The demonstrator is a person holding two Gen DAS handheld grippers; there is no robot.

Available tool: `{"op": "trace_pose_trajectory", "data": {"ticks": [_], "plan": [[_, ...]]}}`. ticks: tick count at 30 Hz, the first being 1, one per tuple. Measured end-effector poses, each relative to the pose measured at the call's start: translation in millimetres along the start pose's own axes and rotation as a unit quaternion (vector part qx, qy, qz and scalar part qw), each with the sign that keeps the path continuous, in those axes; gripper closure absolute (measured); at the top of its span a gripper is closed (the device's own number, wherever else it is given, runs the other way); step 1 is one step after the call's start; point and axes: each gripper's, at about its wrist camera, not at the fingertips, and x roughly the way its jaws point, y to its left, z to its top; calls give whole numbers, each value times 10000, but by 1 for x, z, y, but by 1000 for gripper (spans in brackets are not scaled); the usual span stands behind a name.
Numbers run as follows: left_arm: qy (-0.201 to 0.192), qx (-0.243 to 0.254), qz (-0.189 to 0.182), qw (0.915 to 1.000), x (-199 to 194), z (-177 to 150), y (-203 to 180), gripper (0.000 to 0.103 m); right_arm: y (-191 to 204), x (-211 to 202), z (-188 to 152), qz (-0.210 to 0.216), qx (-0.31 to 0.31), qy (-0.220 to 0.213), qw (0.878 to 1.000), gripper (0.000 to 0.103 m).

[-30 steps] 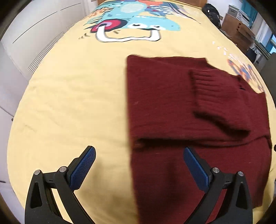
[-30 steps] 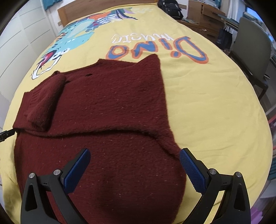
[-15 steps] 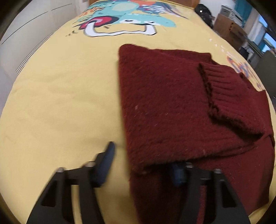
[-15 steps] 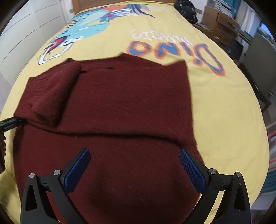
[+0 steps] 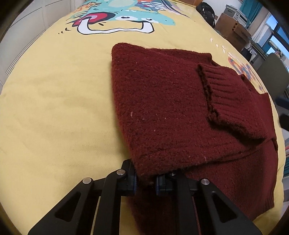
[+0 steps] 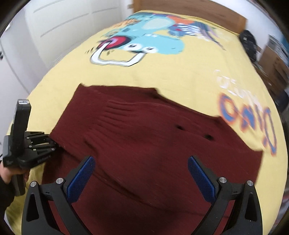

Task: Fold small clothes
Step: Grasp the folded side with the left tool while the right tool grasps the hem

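A dark red knit sweater (image 5: pixel 162 108) lies partly folded on the bed, one sleeve laid across it with its ribbed cuff (image 5: pixel 231 101) on top. My left gripper (image 5: pixel 145 180) is at the sweater's near left edge, its jaws closing tight on the folded fabric, and the blue pads press it from both sides. In the right wrist view the sweater (image 6: pixel 153 141) fills the middle. My right gripper (image 6: pixel 140 173) hovers open over it with nothing between its fingers. The left gripper (image 6: pixel 52 144) shows there at the sweater's left edge, held by a hand (image 6: pixel 7 173).
The yellow bedspread (image 5: pixel 54 108) carries a cartoon dinosaur print (image 6: pixel 144 41) and lettering (image 6: pixel 252 117). A black backpack (image 5: pixel 206 10), cardboard boxes (image 5: pixel 233 27) and a chair (image 5: pixel 274 72) stand beyond the bed's right side. White cupboard doors (image 6: pixel 36 36) line the left.
My left gripper went from wide open to shut on the sweater's near left edge. My right gripper swung left over the sweater and rolled, staying open.
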Motion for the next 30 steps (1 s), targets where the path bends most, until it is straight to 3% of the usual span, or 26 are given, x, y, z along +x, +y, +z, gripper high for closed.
{"op": "trace_pose_trajectory", "data": {"ticks": [8, 11, 14, 16, 23, 30], "plan": [[66, -45, -4, 10000, 0, -2, 6, 92, 48, 63, 16, 38, -579, 531, 9969, 5], [91, -36, 0, 10000, 0, -3, 6, 92, 53, 79, 13, -208, -670, 708, 9950, 19], [107, 0, 35, 9999, -2, -6, 4, 91, 50, 81, 11, -425, -646, 653, 9949, 50], [108, 5, 47, 9999, -2, -6, 4, 91, 42, 74, 12, -453, -511, 604, 9958, 86], [84, 29, 86, 9999, 3, 1, -6, 92, -9, 27, 5, -197, 420, 112, 9989, 91], [46, 93, 192, 9998, 3, 1, -9, 92, -80, -11, -18, -375, 1343, -78, 9902, 91]]}}
